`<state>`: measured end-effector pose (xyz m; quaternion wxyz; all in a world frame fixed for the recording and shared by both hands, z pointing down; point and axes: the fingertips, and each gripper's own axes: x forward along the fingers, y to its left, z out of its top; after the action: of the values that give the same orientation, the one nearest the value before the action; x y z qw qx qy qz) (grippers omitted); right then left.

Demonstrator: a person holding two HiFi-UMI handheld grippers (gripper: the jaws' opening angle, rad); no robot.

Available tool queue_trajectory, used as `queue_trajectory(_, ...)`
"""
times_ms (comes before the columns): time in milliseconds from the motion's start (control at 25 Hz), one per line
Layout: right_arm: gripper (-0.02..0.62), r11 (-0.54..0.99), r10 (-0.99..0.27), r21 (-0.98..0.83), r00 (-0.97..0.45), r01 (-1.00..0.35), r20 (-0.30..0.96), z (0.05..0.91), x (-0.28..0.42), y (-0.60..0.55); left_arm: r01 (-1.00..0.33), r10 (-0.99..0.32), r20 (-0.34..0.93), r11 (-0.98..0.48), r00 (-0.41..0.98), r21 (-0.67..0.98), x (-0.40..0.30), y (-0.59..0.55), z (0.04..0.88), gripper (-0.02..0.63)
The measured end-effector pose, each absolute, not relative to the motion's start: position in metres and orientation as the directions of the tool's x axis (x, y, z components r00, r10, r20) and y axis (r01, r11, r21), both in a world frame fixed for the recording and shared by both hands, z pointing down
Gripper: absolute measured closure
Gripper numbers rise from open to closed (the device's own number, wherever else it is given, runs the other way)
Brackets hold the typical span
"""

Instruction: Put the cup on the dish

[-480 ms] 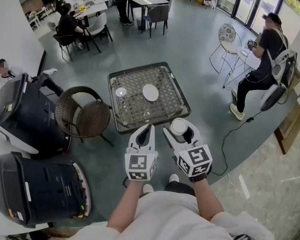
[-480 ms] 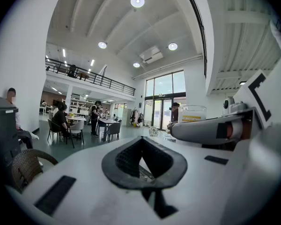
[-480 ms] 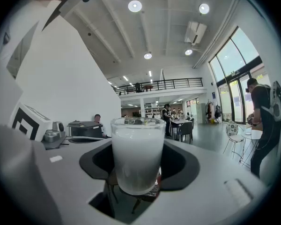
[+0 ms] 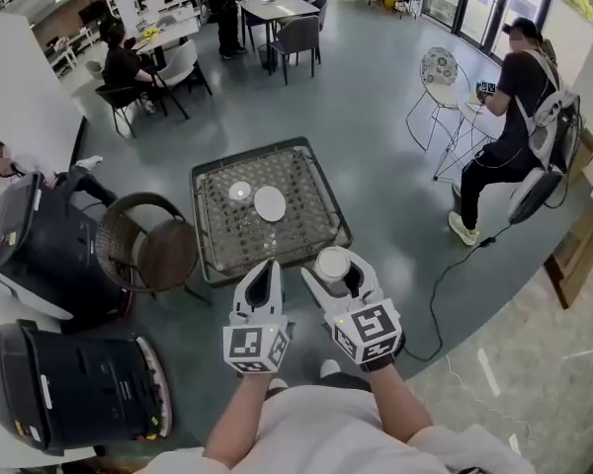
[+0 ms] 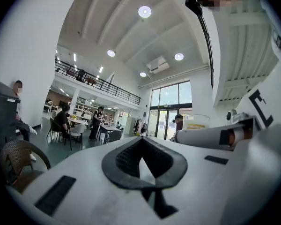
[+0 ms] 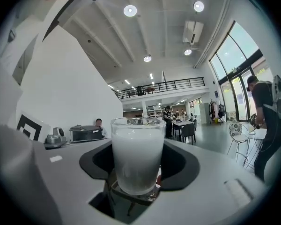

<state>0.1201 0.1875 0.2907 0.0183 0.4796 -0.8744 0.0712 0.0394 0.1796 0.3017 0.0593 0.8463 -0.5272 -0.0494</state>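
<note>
Right gripper (image 4: pixel 336 270) pinches an upright frosted cup (image 6: pixel 136 153); left gripper (image 4: pixel 265 271) is pressed together, empty. Near them, a lattice table (image 4: pixel 321 233) bears a white dish (image 4: pixel 270 203).

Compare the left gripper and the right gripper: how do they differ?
The left gripper has its jaws together, with nothing between them; the right gripper has them apart, clamped on a cup. The left gripper tapers to a point; the right gripper forks around the cup. Both point toward the table, side by side, short of it.
</note>
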Motion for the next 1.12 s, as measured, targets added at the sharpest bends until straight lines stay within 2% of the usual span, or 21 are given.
queue_trajectory(360,0.344,0.555,-0.814,-0.147,-0.571,-0.819,0.107,0.312,0.157,0.175,-0.915,-0.918,0.022,-0.392,0.396,0.092,0.070,0.163,0.304,0.601)
queue_trajectory(720,0.344,0.567,-0.804,-0.154,-0.584,-0.809,0.113,0.320,0.143,0.131,-0.912,-0.916,0.050,-0.389,0.398,0.126,0.061,0.119,0.323,0.601)
queue_trajectory(1120,0.344,0.478,-0.864,-0.106,-0.489,-0.872,0.122,0.315,0.105,0.050,-0.867,-0.886,0.001,-0.455,0.464,0.202,0.025,0.016,0.313,0.601)
